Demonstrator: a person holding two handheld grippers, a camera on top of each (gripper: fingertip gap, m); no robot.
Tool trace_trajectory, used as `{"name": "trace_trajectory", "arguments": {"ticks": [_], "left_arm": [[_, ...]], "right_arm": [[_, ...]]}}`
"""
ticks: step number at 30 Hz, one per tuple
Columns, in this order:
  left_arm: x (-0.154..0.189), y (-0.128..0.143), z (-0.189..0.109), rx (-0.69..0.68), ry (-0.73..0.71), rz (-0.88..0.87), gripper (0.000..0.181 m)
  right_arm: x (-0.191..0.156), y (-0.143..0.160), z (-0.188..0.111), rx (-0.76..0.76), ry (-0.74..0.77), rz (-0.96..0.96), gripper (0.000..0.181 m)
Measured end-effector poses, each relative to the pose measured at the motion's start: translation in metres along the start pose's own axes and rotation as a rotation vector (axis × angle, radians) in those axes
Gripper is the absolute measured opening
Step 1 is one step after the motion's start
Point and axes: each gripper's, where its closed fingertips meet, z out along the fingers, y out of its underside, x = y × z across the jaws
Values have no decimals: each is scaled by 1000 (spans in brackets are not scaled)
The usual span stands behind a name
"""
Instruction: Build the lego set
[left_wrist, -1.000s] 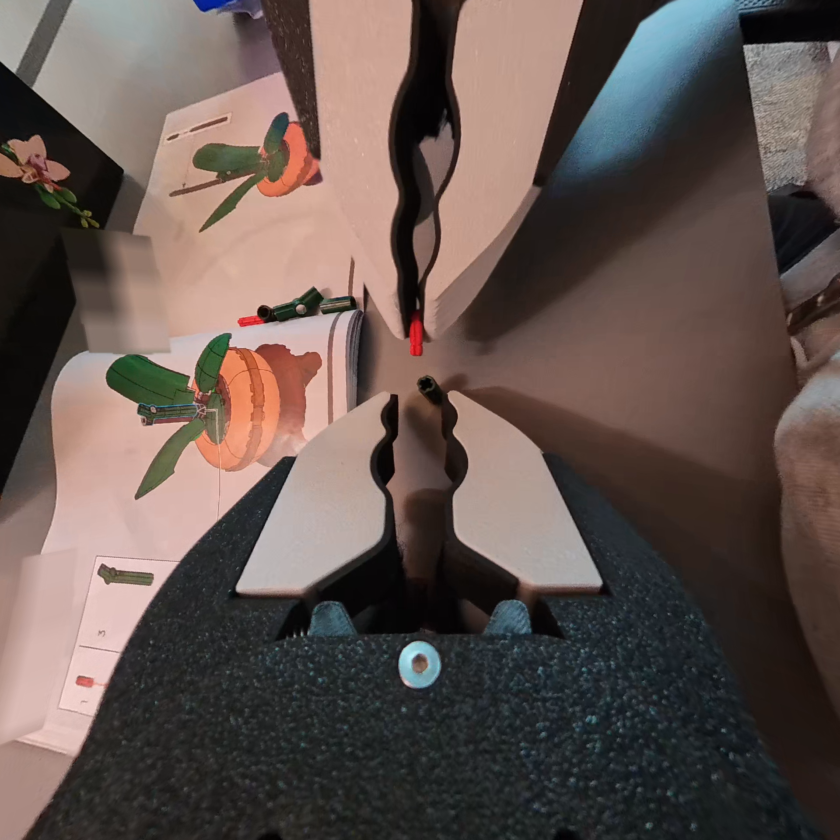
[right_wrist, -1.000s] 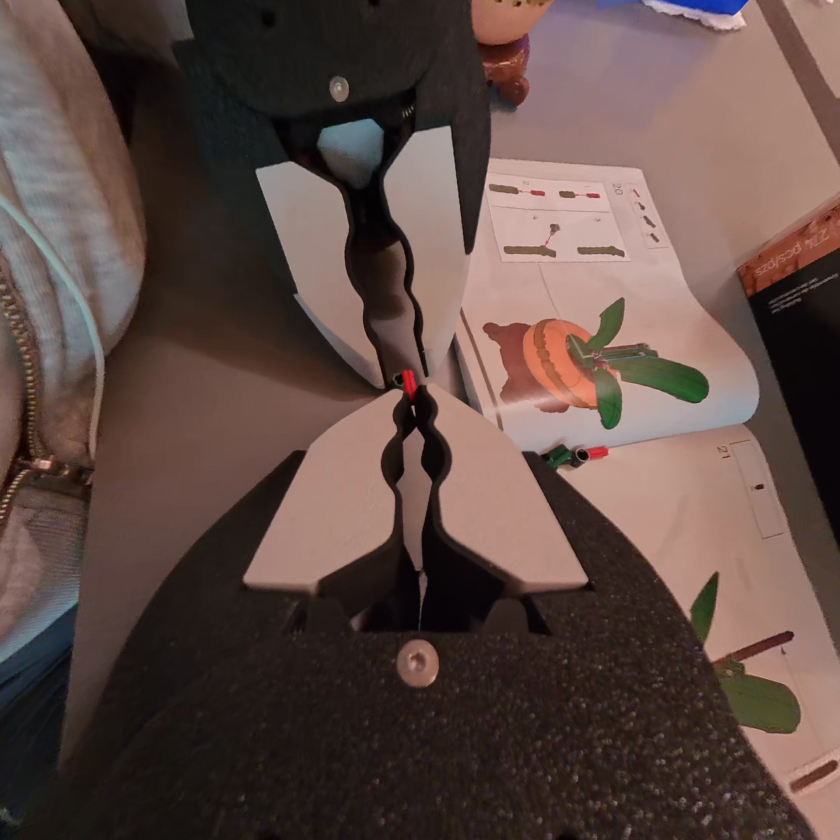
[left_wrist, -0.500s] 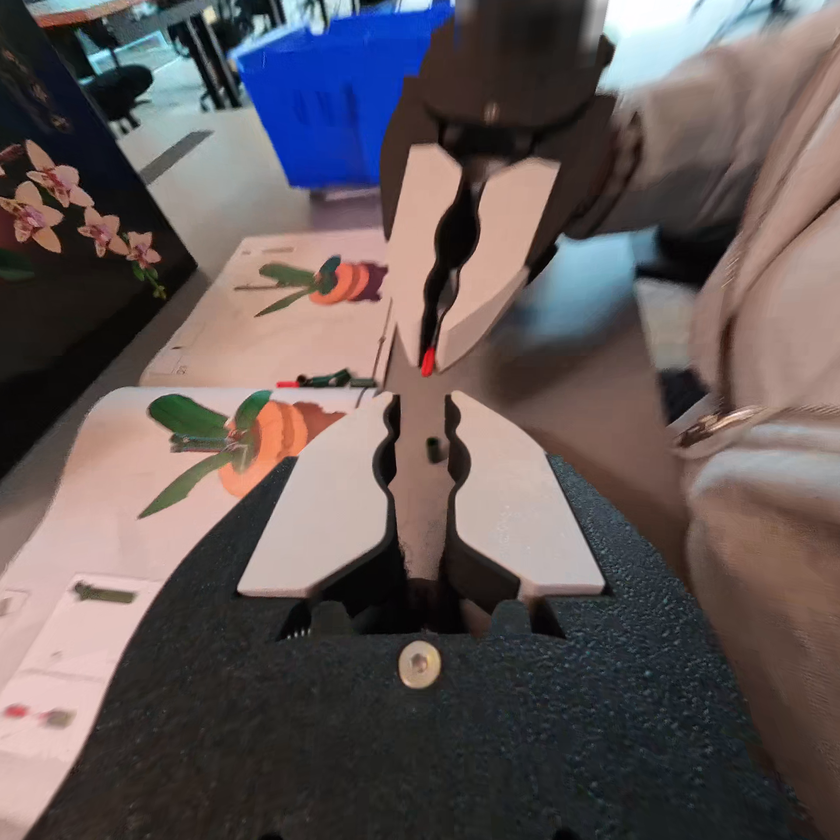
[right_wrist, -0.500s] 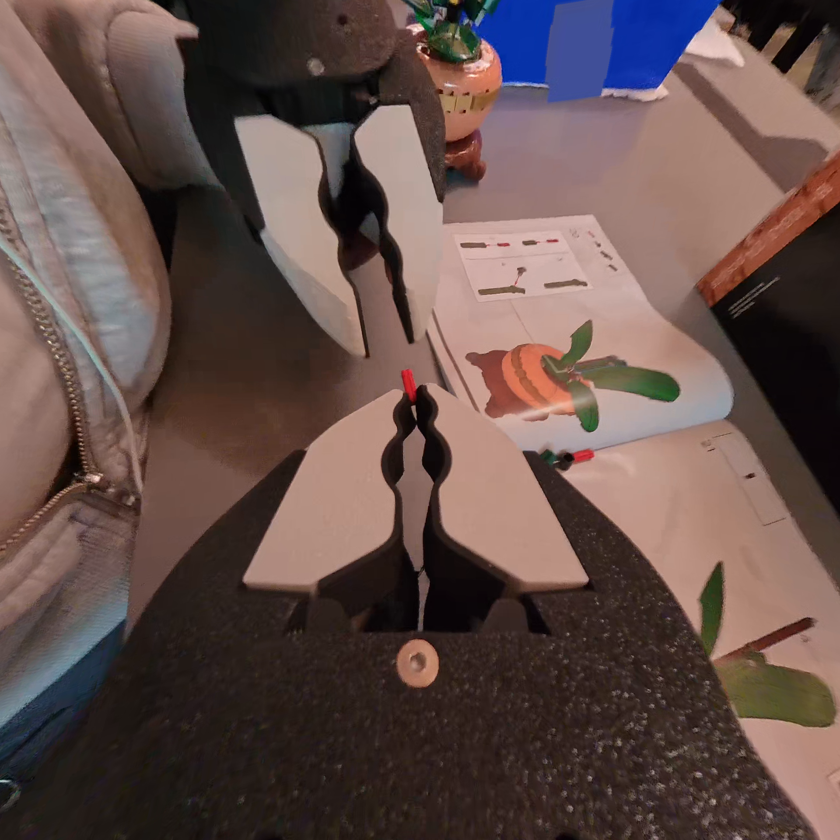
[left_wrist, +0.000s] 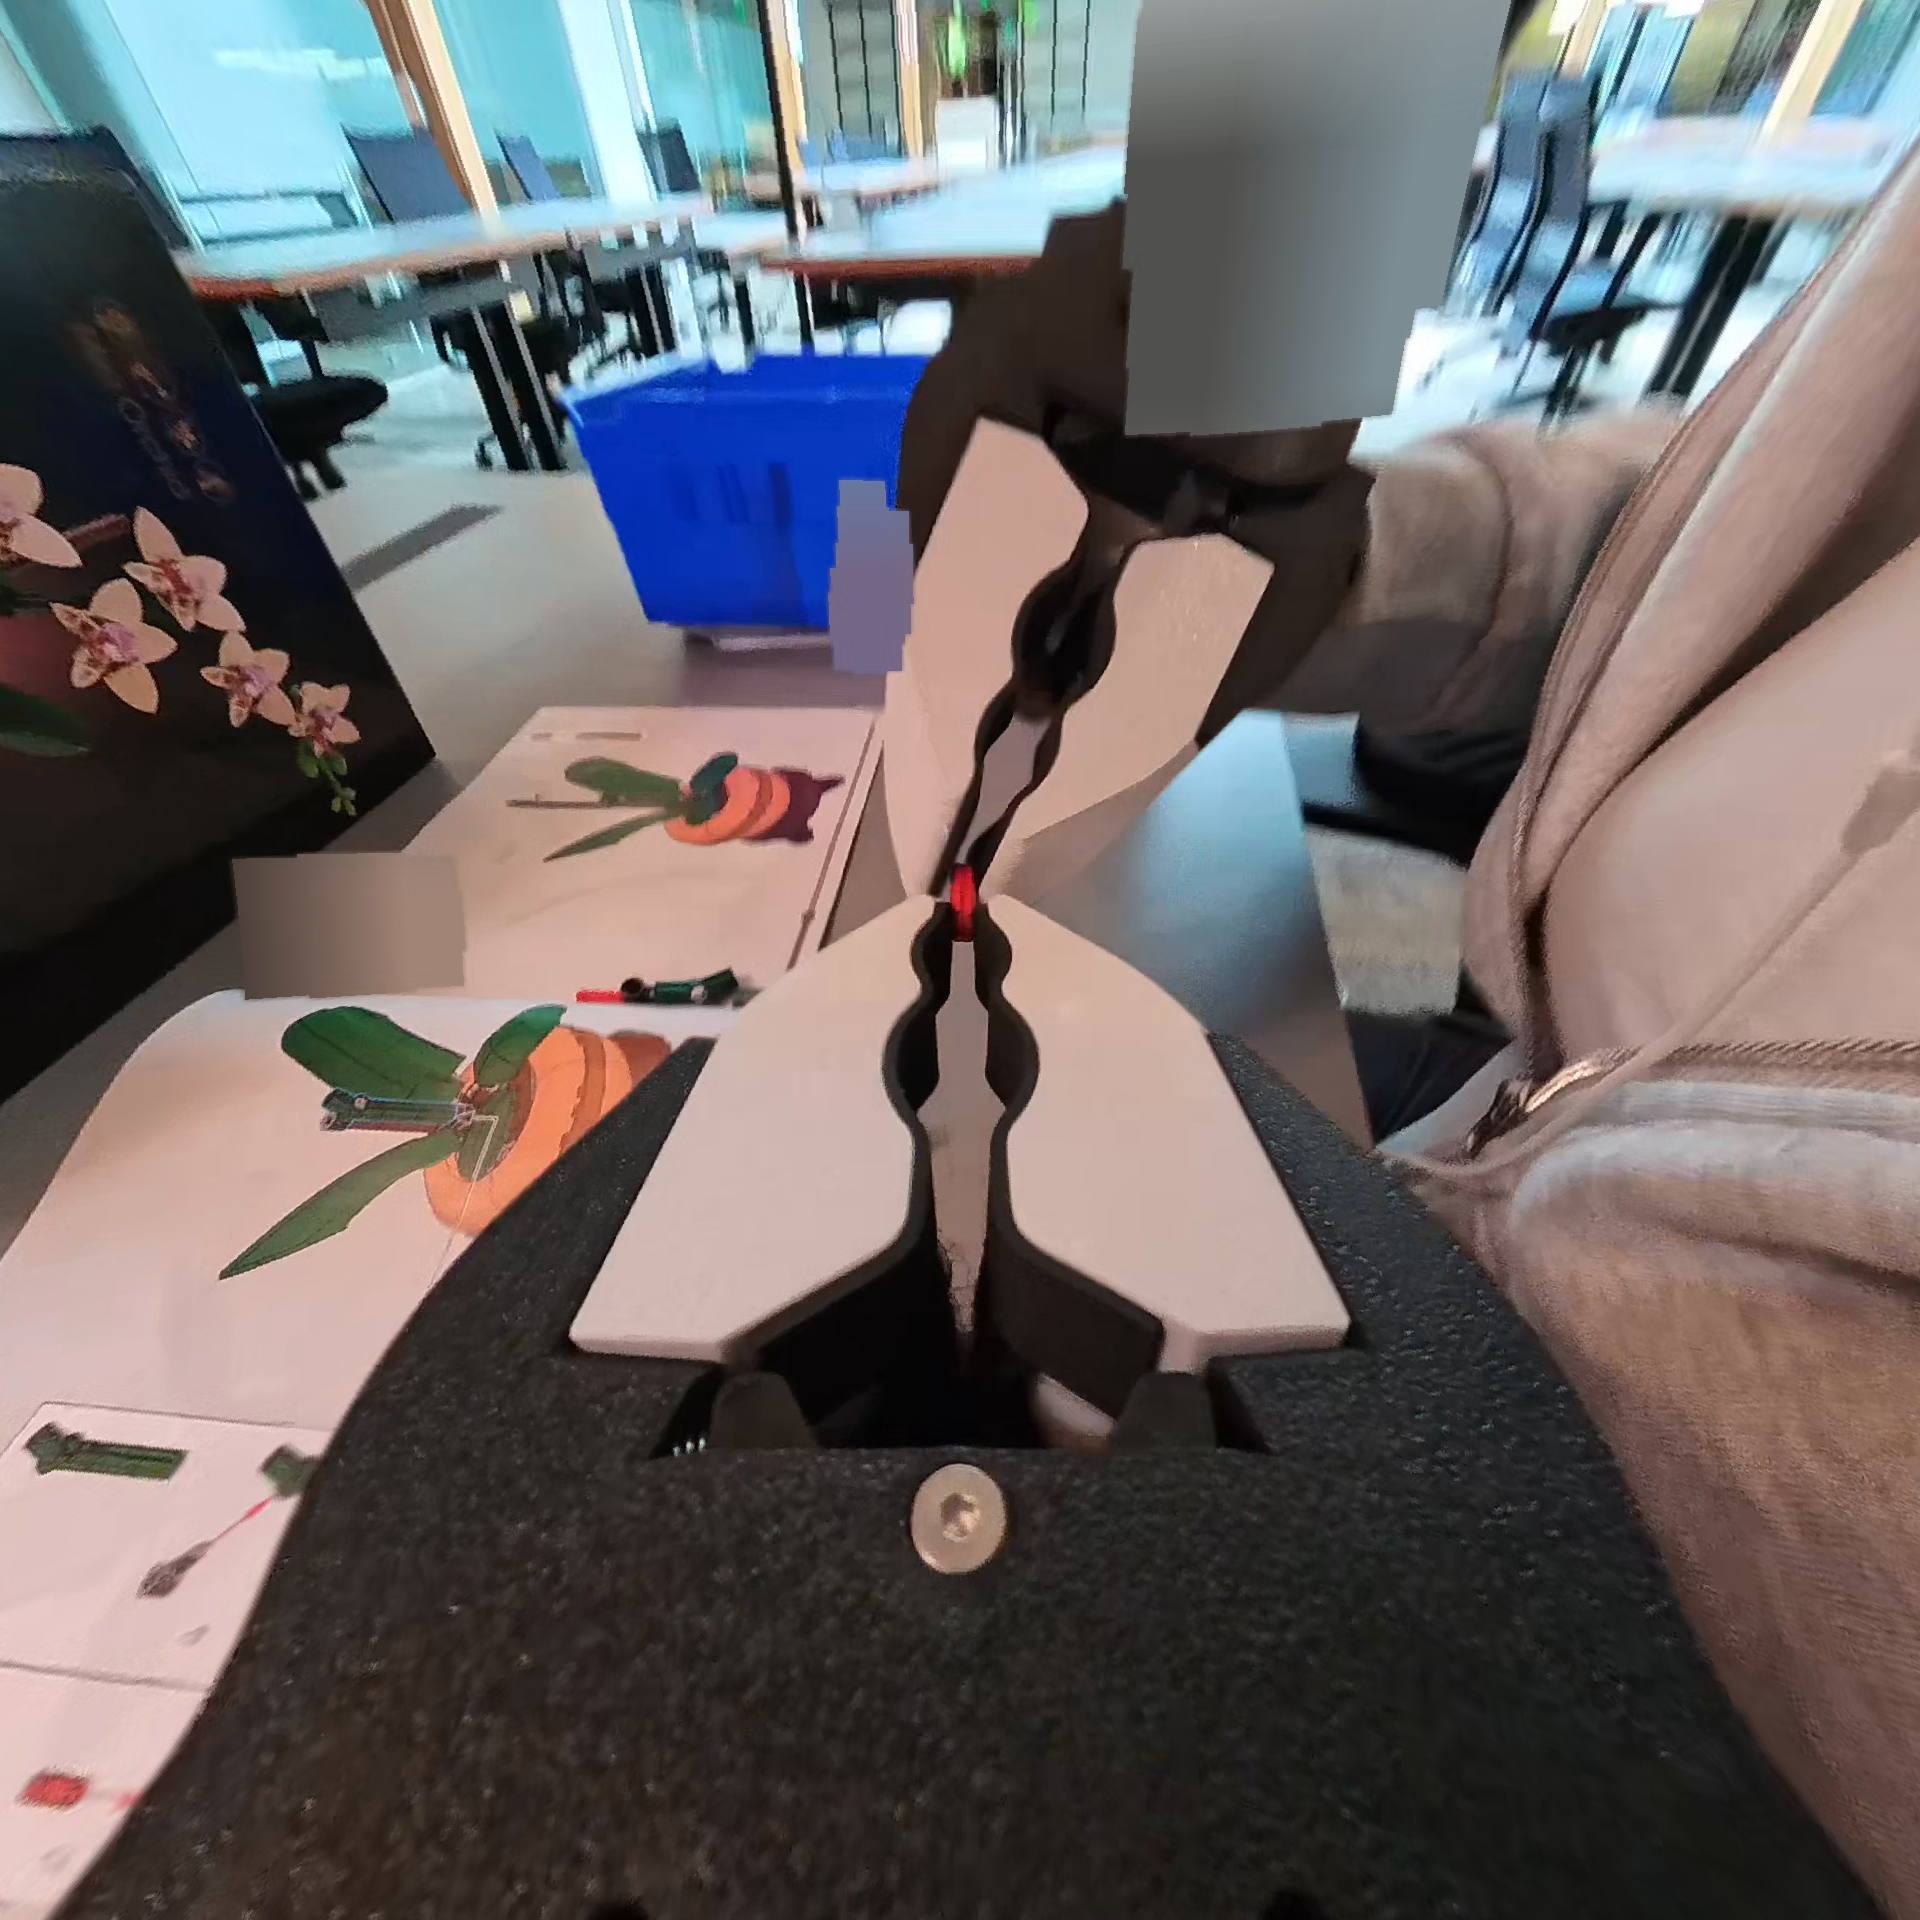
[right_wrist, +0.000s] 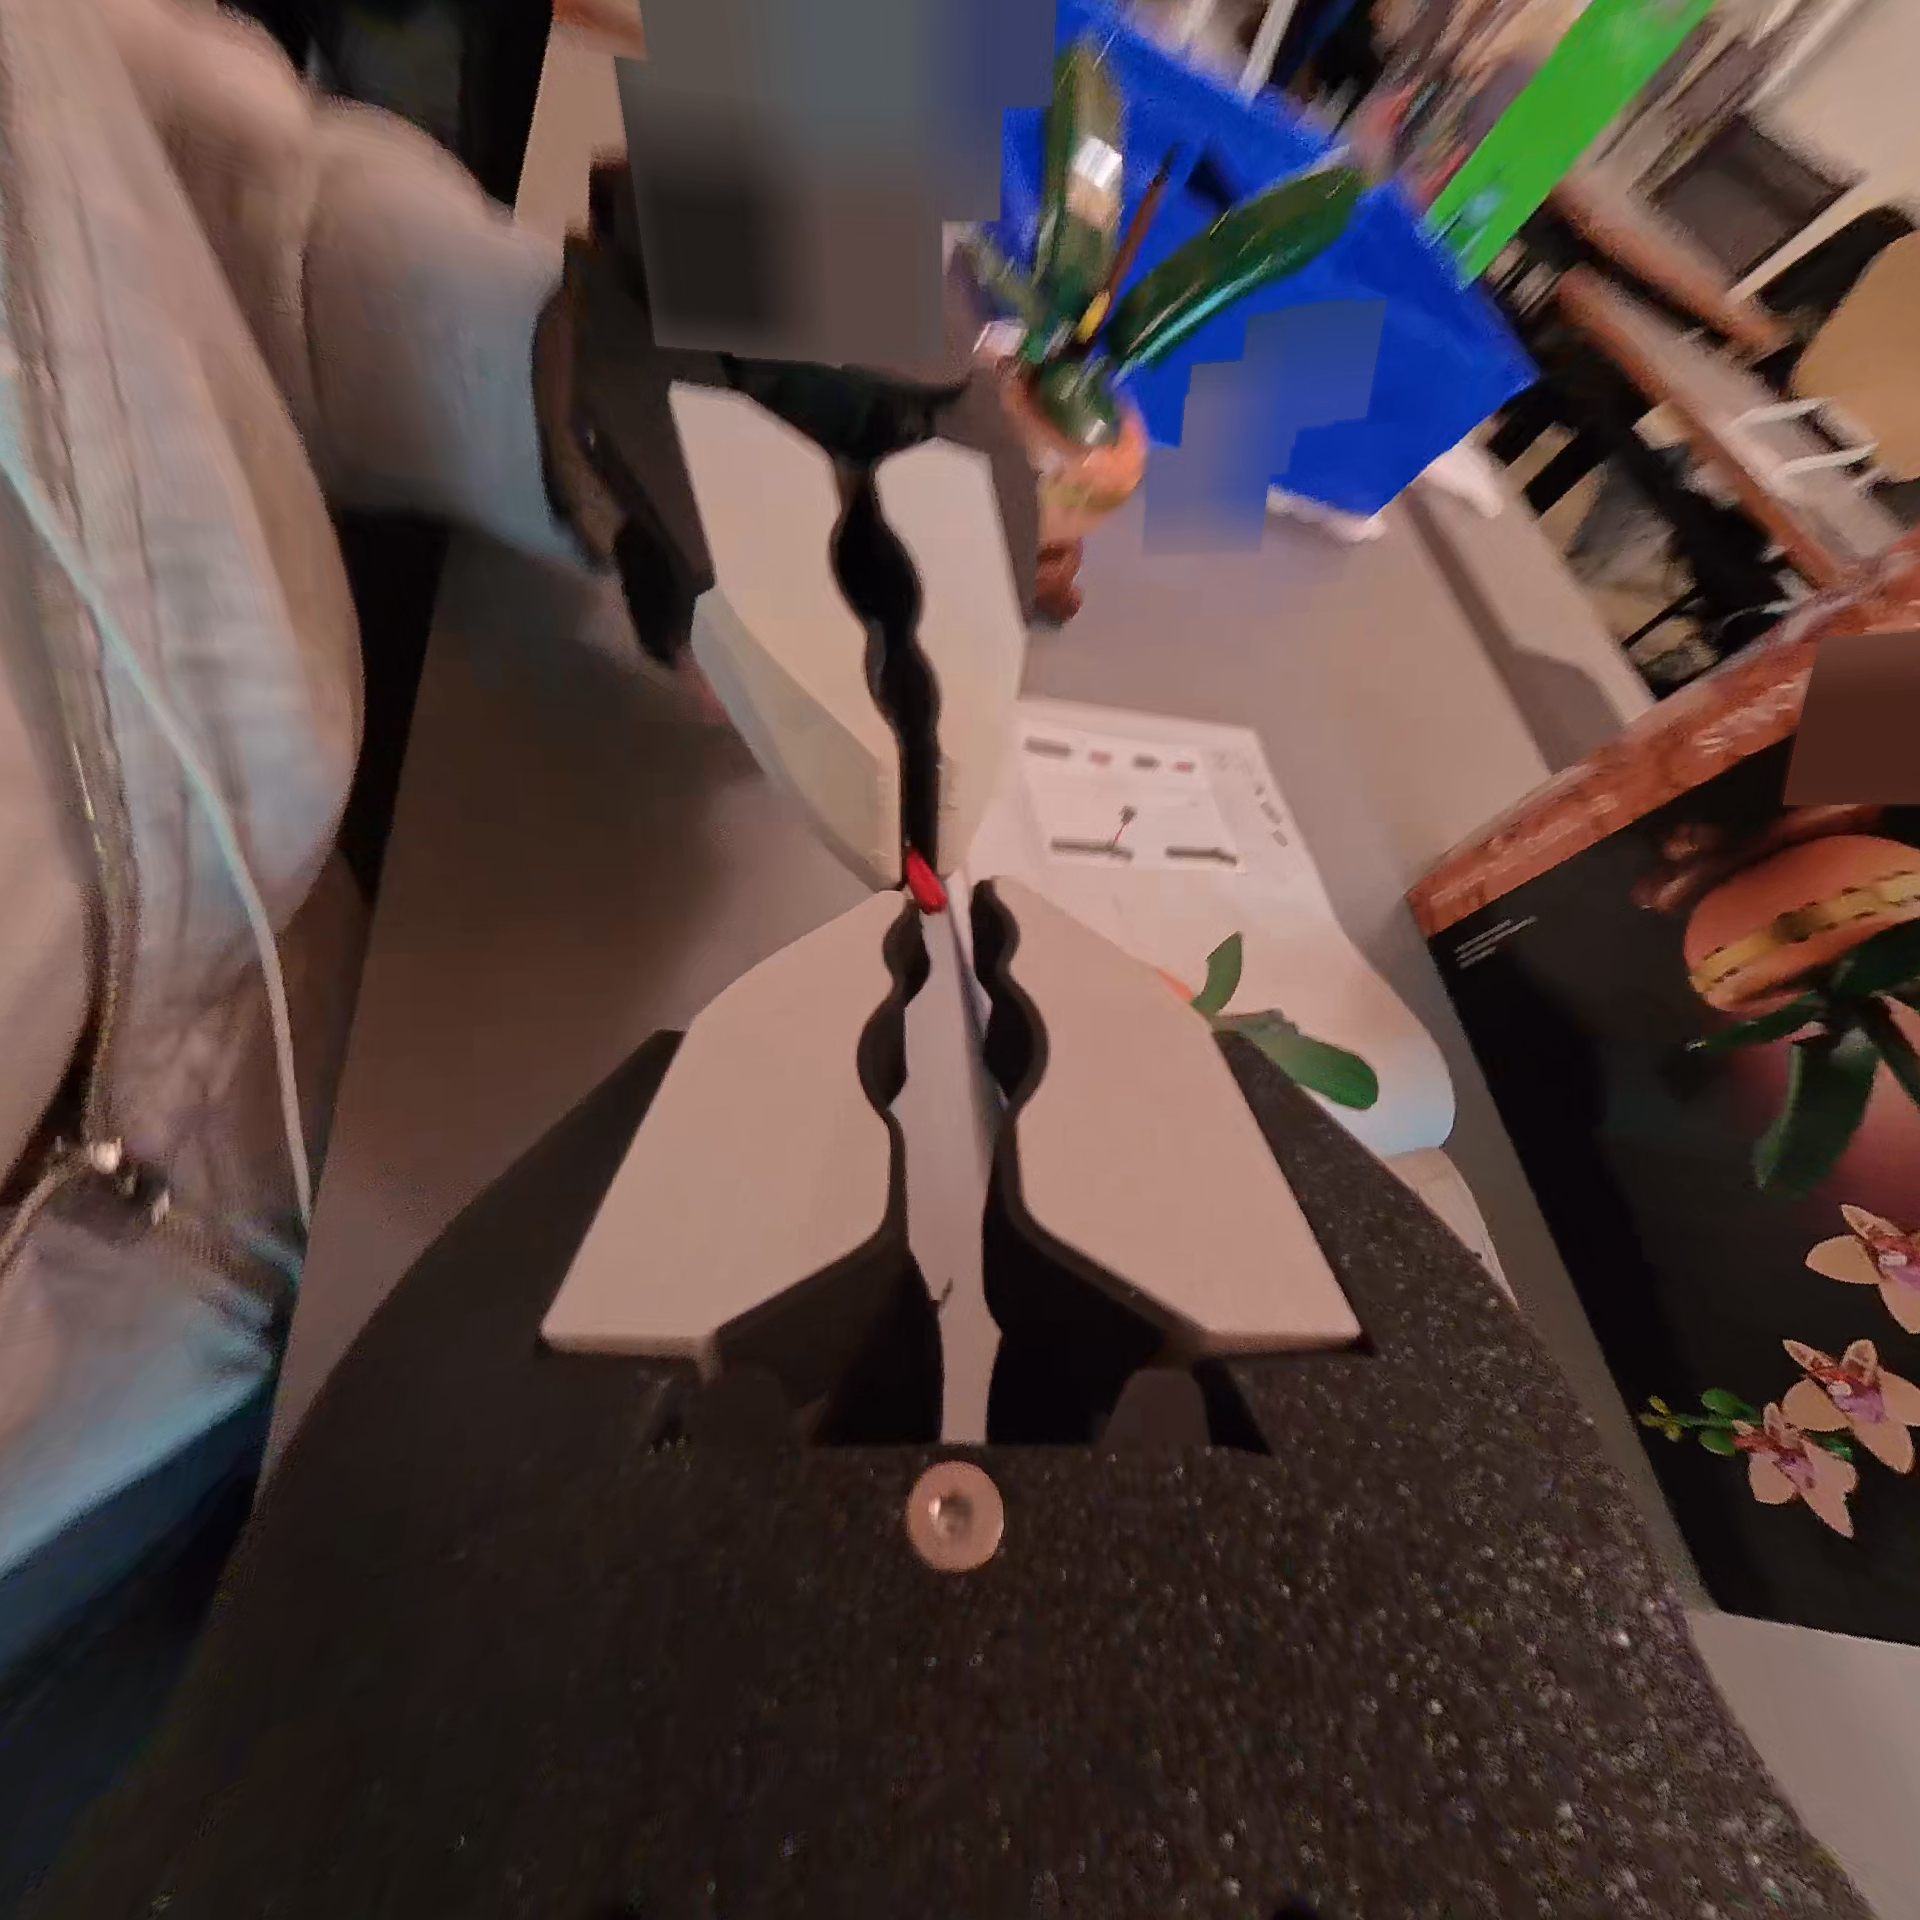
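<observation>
- Left gripper (left_wrist: 961, 920): fingers nearly closed, pinching the red pin (left_wrist: 963, 900) at their tips.
- Right gripper (right_wrist: 943, 902): tip to tip with the left one; fingers a narrow gap apart, pin at the left fingertip (right_wrist: 902, 914).
- Both meet above the table (left_wrist: 1226, 894).
- Left: open booklet (left_wrist: 187, 1195), small green stem (left_wrist: 681, 985) on it.
- Far: potted model (right_wrist: 1081, 436), blue bin (left_wrist: 727, 488).

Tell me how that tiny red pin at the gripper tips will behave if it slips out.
The red pin is tiny beside the left gripper and right gripper meeting at it, so it is probably very light and easily dropped. It looks like hard, smooth plastic, so likely stiff and somewhat slippery. Its rounded peg shape suggests it would roll on the flat table.
</observation>
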Motion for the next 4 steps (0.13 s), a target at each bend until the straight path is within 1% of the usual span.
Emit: {"name": "trace_trajectory", "arguments": {"ticks": [1,4], "left_arm": [[0,-8,-3,68,14,-49,3],[-1,-32,-17,287,93,-237,3]], "right_arm": [[3,-7,-4,80,15,47,16],[4,-28,-18,372,-64,262,18]]}}
